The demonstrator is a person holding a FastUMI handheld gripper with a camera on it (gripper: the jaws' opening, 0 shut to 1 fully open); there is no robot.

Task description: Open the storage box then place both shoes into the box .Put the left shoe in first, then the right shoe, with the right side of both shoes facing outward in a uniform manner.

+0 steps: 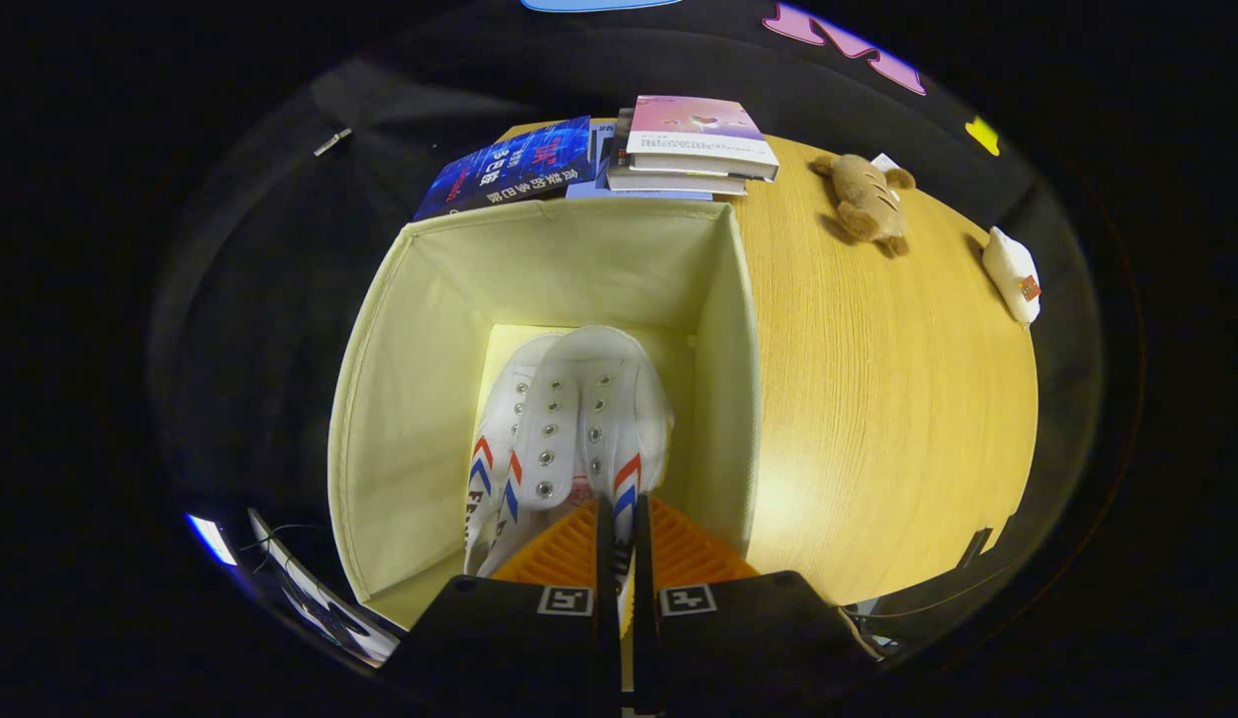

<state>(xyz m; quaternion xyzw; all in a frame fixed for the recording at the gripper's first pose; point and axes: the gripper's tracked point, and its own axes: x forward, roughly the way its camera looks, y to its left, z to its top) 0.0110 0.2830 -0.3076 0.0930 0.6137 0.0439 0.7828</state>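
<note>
**Second shoe lowered into the open storage box**

My gripper is nearly closed, its fingers pinching the heel collar of the right shoe, which hangs just ahead of them with its long axis running straight away from me, toe toward the far wall. The left shoe lies beside it, touching. Both sit inside the storage box at the table's near-left edge. Beyond lie stacked books and a plush toy.

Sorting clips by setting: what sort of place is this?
Probably a staged tabletop booth: a wooden table with stacked books, a plush toy and a fabric storage box. The tongs grip a white shoe.
</note>
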